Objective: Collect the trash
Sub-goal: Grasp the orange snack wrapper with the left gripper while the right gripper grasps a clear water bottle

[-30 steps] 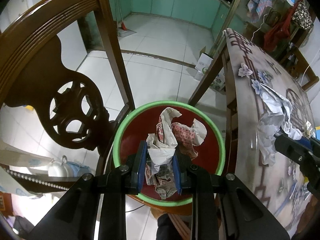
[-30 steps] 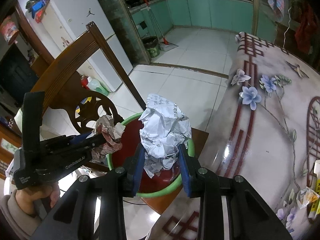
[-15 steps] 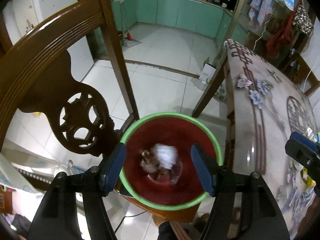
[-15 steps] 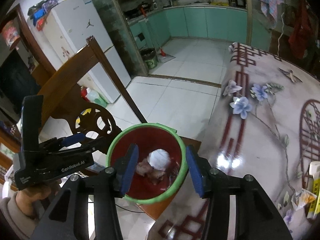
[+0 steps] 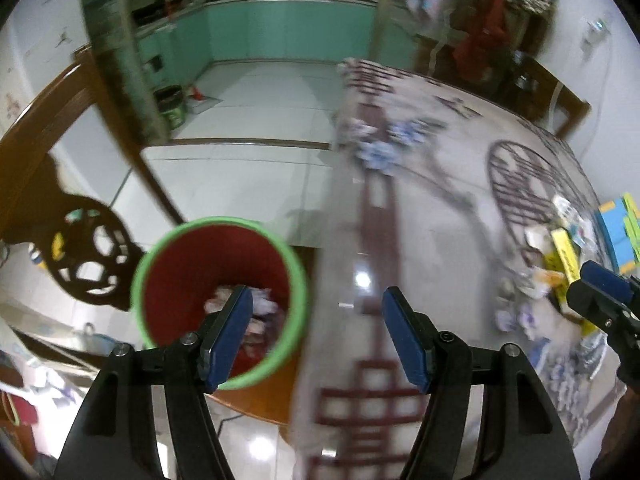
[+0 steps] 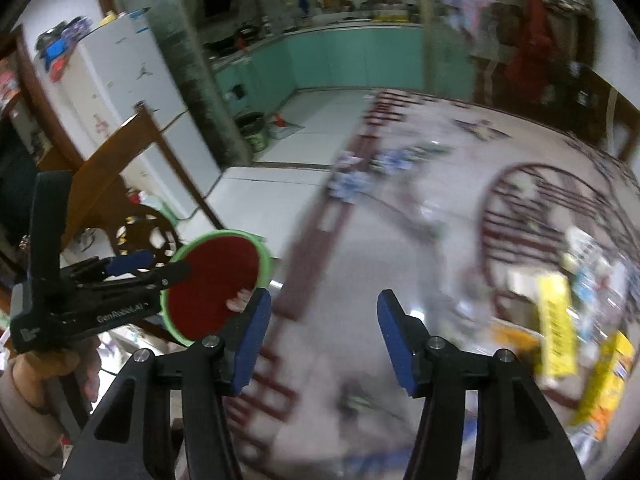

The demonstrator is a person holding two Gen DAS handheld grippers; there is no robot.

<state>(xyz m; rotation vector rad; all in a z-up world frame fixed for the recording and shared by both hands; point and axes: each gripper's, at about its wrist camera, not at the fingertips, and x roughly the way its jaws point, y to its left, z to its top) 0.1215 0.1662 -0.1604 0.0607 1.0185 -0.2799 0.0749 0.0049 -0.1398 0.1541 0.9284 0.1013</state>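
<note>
Now both of my grippers are empty. The left gripper (image 5: 316,336) has its jaws spread wide with nothing between them, and the right gripper (image 6: 320,336) has jaws that have just been opening further, also with only bare worktop (image 5: 436,216) showing through the gap. The red bin (image 5: 218,256) with the green rim sits on a wooden chair (image 5: 84,256) off to the left of my left jaws, half behind the left pad, and crumpled paper (image 5: 264,304) lies in the bottom of it — so that much of the trash is collected. What is left, as far as I can make out through the blur, is the clutter to the right of both sets of jaws: small crumpled scraps (image 5: 516,312) on the patterned cloth, and yellow boxes or packets (image 6: 556,332) beside them, though I cannot tell which of these count as rubbish. In the left wrist view my right gripper's tip pokes in at the far right edge, near those scraps. I judge the job partly done — one drop is in the bin, and more pickups on the right side remain.
</note>
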